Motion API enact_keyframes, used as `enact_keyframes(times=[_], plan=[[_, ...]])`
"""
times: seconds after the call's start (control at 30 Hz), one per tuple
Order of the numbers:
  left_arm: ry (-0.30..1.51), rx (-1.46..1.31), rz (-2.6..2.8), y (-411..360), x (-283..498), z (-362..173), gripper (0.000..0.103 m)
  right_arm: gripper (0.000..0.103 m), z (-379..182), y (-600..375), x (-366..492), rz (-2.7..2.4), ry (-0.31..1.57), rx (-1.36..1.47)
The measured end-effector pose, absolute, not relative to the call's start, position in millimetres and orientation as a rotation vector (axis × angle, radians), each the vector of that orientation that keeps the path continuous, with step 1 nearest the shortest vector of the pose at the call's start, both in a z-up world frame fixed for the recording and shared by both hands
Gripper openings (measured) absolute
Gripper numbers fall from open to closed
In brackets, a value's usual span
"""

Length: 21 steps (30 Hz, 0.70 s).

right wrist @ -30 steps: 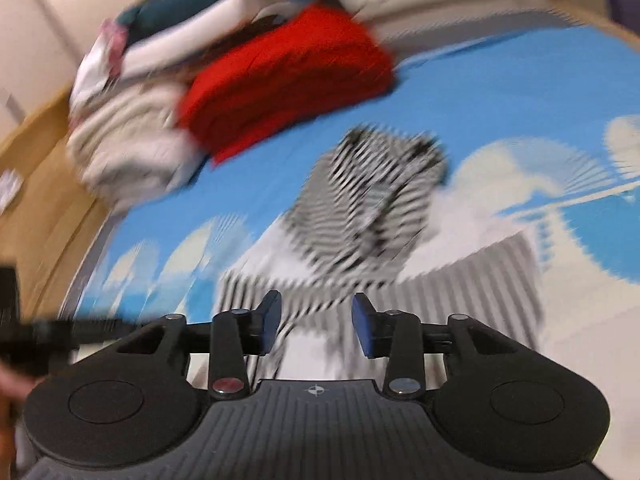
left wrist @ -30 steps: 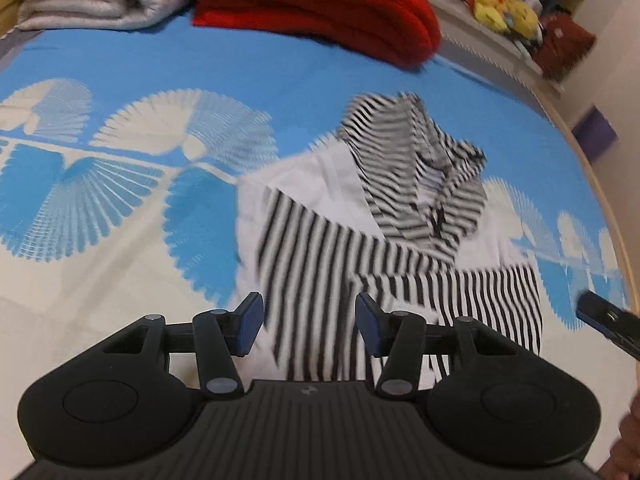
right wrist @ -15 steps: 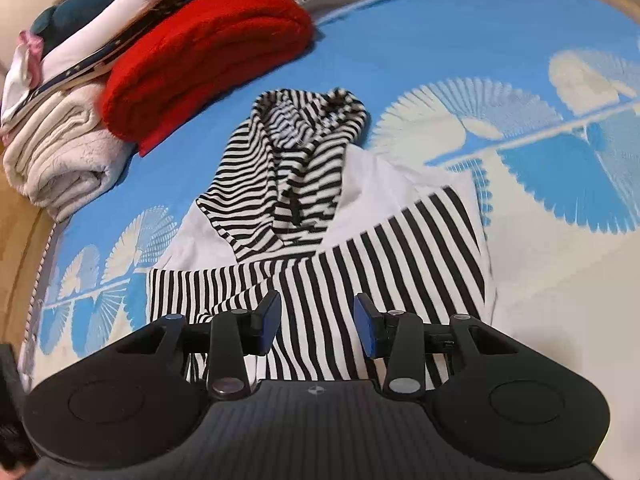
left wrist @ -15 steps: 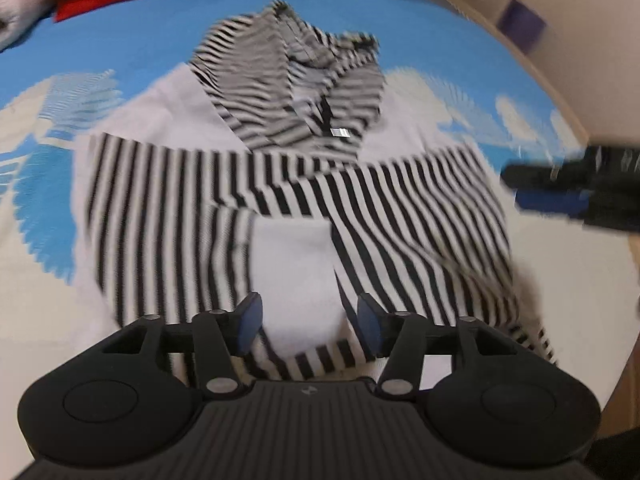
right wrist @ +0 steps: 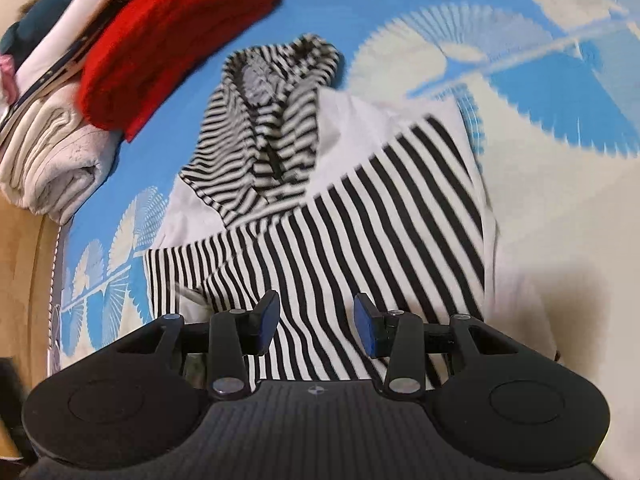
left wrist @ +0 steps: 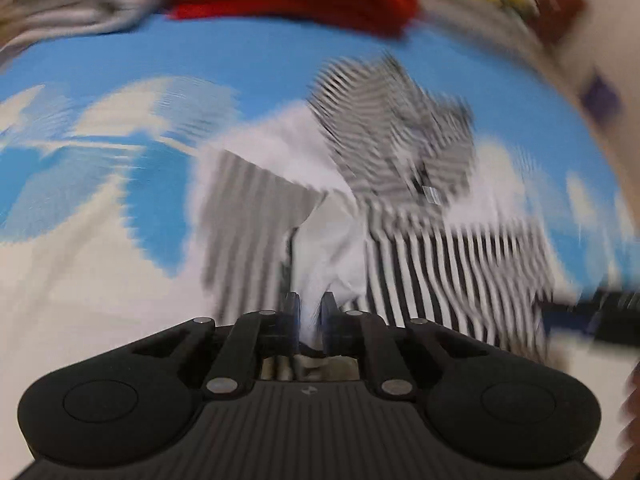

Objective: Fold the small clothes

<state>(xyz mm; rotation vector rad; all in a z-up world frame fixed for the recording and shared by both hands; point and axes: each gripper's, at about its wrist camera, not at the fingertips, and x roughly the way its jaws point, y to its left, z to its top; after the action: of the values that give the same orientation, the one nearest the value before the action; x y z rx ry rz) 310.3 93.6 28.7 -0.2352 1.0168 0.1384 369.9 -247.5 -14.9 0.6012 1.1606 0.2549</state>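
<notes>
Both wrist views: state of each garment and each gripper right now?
striped hoodie: spread flat on the bed, sleeves crossed over the front, near hem bunched
left gripper: jaws closing, white hem cloth between them
right gripper: open above the stripes
red blanket: folded
cream blanket: folded

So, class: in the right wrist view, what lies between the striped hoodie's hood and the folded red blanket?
Only bare blue bedsheet separates the hood from the red blanket in the right wrist view; nothing else sits in that gap.
</notes>
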Motion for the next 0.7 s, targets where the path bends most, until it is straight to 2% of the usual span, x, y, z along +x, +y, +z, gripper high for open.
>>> enact_keyframes(times=[0.1,0.2,0.3,0.43,0.7], plan=[[1.041,-0.324,0.295,126.9,297.8,35.4,0.028,0.043,-25.6,-248.6,370.1,0.222,1.187,0.612],[1.068,-0.428,0.32,149.7,302.5,32.7,0.03,0.044,-35.3,-251.3,369.6,0.178,1.211,0.624],[1.069,-0.46,0.279,160.0,313.4,29.3,0.036,0.044,-41.9,-253.3,369.1,0.16,1.232,0.65],[1.154,-0.536,0.272,180.5,323.9,1.3,0.036,0.044,-37.5,-250.0,369.7,0.157,1.221,0.636],[1.249,-0.497,0.226,189.7,330.3,-41.3,0.036,0.048,-17.8,-233.1,376.2,0.223,1.165,0.539]])
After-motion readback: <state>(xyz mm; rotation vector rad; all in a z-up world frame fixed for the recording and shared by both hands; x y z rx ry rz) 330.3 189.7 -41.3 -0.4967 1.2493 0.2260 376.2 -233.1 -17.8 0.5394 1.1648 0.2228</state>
